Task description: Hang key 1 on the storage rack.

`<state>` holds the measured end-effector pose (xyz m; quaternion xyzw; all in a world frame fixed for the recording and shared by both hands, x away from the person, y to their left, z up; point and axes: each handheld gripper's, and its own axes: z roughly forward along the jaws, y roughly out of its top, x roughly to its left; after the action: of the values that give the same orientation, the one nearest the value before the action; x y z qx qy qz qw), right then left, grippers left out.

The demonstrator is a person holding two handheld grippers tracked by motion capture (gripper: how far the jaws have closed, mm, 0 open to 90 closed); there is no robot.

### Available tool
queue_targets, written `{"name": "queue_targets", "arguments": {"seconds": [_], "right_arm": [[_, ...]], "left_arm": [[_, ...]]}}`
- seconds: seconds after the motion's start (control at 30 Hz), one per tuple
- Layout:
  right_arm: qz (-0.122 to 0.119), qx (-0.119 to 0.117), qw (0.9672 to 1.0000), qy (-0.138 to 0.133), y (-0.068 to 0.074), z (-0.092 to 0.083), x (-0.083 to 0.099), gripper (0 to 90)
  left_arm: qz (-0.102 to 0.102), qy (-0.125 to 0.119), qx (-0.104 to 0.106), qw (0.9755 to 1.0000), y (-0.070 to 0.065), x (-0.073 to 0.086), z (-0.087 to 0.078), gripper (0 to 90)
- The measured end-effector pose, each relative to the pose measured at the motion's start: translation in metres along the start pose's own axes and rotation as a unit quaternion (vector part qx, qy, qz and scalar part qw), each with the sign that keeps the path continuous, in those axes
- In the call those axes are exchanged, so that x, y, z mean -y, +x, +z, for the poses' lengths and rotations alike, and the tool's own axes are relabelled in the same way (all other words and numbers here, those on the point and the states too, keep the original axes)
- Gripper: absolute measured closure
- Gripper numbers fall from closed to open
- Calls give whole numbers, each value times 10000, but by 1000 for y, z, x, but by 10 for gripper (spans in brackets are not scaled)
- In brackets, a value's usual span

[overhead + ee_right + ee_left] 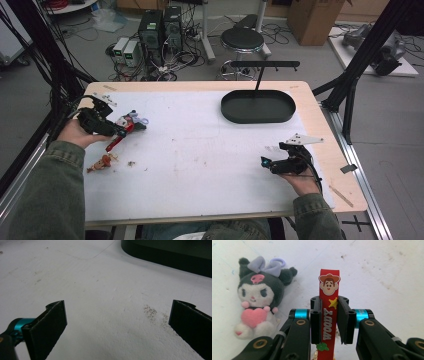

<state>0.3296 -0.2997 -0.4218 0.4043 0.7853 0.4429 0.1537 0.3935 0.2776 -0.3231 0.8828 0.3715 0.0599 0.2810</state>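
While the left gripper [329,322] pinches the red Woody strap [329,315] between its closed jaws, the pick-up looks done and the carrying is what remains. In the high view the strap [116,141] hangs from that gripper [120,131] above the white mat [200,150] at the left of the bench, clear of the surface as far as I can tell. The black-and-white plush toy [258,297] lies just beside it on the mat, and a small brown figure [102,162] lies nearer the person. The right gripper [117,322] rests low over the mat with its jaws wide apart and nothing between them. The dark oval tray [258,106] at the far side holds nothing, so it is probably where the things go.
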Motion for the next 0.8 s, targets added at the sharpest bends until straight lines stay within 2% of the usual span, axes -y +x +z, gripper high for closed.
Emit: {"name": "queue_targets", "arguments": {"seconds": [0.1,0.23,0.3,0.47,0.73,0.8], "right_arm": [[-42,-42,10000,45,0,2,0,6],[13,-66,10000,1,-1,1,0,6],[54,-91,9999,-41,-2,0,-1,5],[-51,-145,9999,13,-1,5,-1,6],[53,-180,9997,-138,-3,0,-1,6],[73,-182,9997,-133,-3,-1,-1,6]], "left_arm": [[51,91,-93,9999,-4,-10,-10,750],[54,23,-171,9998,-8,-25,-23,750],[9,-4,-333,9994,-11,-33,-30,759],[24,-2,-299,9995,-18,-52,-40,761],[238,-101,-389,9989,-34,-86,-47,763],[234,-112,-388,9989,-35,-89,-47,763]]}}
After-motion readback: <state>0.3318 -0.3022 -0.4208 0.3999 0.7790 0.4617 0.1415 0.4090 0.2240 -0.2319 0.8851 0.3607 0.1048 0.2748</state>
